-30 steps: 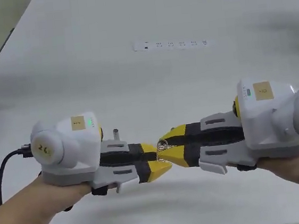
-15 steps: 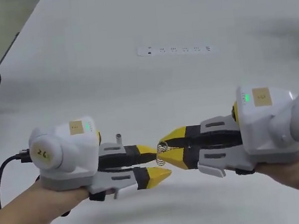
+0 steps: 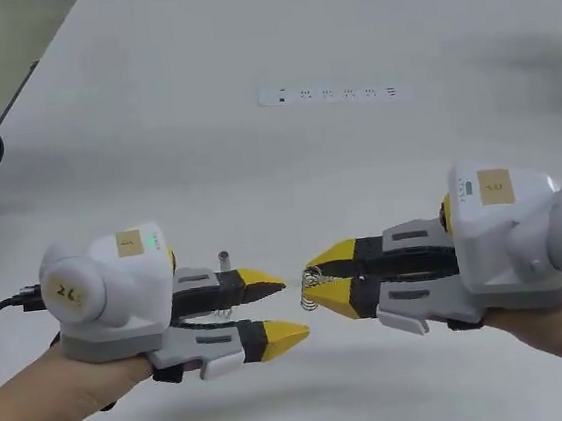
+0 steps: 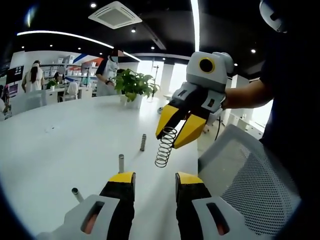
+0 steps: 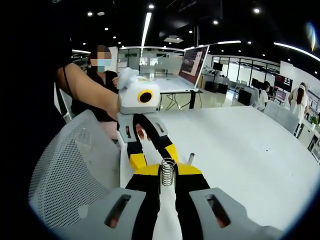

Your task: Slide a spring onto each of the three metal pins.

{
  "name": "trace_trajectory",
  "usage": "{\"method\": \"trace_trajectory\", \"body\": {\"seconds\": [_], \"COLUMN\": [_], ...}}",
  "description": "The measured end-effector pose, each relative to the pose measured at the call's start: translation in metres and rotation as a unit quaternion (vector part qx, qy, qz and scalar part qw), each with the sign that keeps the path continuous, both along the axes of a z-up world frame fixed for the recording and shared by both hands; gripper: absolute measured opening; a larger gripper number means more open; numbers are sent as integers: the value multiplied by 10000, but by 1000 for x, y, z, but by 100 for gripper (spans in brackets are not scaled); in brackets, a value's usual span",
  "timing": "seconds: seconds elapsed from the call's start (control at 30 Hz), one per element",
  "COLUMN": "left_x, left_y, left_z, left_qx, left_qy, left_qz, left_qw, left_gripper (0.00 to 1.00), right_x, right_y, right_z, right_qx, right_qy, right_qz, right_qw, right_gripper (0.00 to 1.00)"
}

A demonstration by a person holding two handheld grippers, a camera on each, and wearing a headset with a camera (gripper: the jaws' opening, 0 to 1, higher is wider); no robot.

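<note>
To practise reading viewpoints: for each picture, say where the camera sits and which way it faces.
Head view: on the person's head, looking forward and down at the table; left hand holds the left gripper, right hand the right gripper.
Left gripper view: rides the left gripper, facing the right gripper, which grips a spring; own open jaws at bottom.
Right gripper view: rides the right gripper, facing the left gripper; own jaws pinch the spring.
Both gripper views share the spring.
</note>
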State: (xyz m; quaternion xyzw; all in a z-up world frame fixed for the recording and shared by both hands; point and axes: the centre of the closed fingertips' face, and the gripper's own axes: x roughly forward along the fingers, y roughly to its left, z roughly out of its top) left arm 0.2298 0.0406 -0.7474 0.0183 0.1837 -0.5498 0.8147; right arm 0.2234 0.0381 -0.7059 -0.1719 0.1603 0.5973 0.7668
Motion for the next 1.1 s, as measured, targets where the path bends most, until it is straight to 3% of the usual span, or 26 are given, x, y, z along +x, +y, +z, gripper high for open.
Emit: {"method": "trace_trajectory", "body": {"seconds": [0.3, 0.4, 0.8, 1.1], "left_x": [0, 0, 2, 7], "left_y": [18, 24, 47, 67], "left_z": [-7, -12, -17, -28], "left_qx": [151, 294, 287, 439], "left_qy": [66, 75, 176, 229], "left_qz": [244, 325, 712, 1064], "left_qw": [9996, 9990, 9969, 9931], "left_gripper": [34, 37, 49, 62], "right_x": [4, 7, 15, 21], "right_y": [-5, -5, -17, -24], "right_z": [-1, -1, -8, -14], "right_qx": [-52, -35, -120, -166], "right_qy": [-80, -94, -80, -94], "right_qz": [-83, -141, -406, -612], "right_qw": [9999, 9999, 9991, 9979], "right_gripper": [7, 7, 7, 7]}}
